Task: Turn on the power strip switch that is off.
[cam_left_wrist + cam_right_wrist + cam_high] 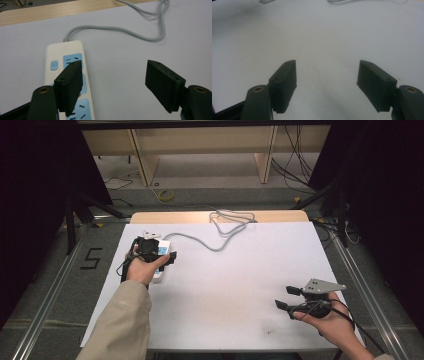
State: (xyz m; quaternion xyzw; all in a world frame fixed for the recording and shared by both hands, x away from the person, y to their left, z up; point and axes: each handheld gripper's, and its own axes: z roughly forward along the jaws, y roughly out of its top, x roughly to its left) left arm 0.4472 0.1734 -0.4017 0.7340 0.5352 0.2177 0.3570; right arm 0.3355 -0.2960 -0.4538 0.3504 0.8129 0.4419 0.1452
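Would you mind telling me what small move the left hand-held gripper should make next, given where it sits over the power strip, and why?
Probably shift the left hand-held gripper sideways toward the power strip until its open jaws straddle the body. At present one jaw hangs over the blue sockets while the other is over bare white table, so closing now would likely miss it. The right hand-held gripper is open and far off.

The left claw [113, 86] gapes wide over a white power strip [68, 77], whose grey cord [120, 30] loops across the white counter [120, 65].
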